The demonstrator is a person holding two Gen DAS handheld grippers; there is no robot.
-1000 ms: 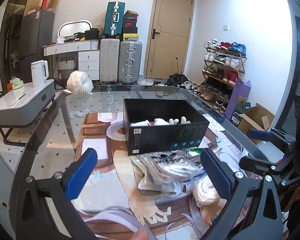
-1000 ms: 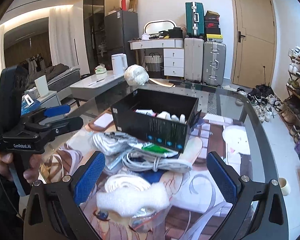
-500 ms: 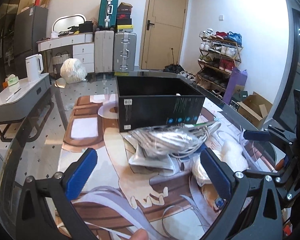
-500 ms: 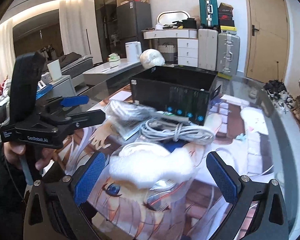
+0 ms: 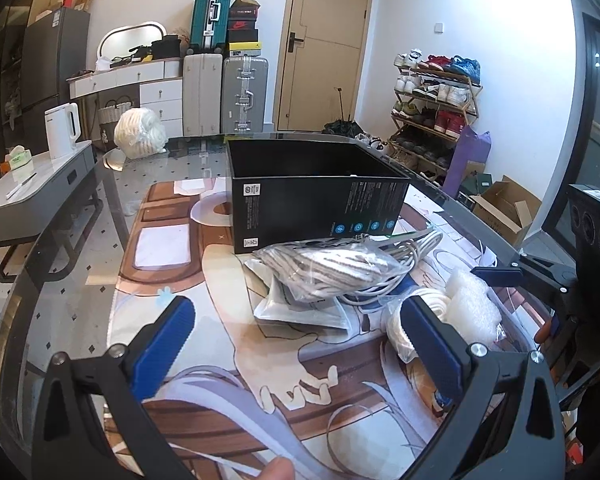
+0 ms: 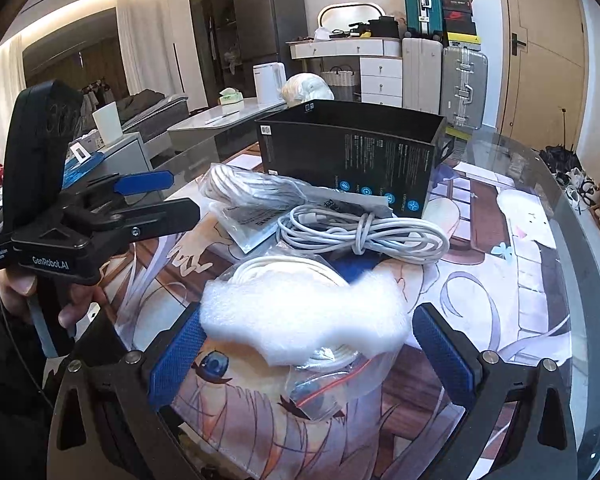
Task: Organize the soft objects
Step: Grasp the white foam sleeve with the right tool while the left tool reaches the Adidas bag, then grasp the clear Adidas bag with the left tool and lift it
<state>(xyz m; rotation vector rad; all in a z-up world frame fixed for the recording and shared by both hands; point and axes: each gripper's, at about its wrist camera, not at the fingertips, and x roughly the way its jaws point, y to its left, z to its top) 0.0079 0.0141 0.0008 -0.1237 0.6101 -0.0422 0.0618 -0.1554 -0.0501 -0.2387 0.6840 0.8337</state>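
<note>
I've got my right gripper (image 6: 306, 346) spread wide around the white foam piece (image 6: 300, 320) just in front of the black box (image 6: 352, 160), lining up a pinch, left gripper (image 5: 300, 344) gaping, empty.

Both wrist views low over table (side by side), sharing black box (image 5: 316, 200) (image 6: 352, 160)

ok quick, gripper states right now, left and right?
Left gripper: open, holding nothing.
Right gripper: open, white foam piece sits between its fingers, not clamped.
</note>
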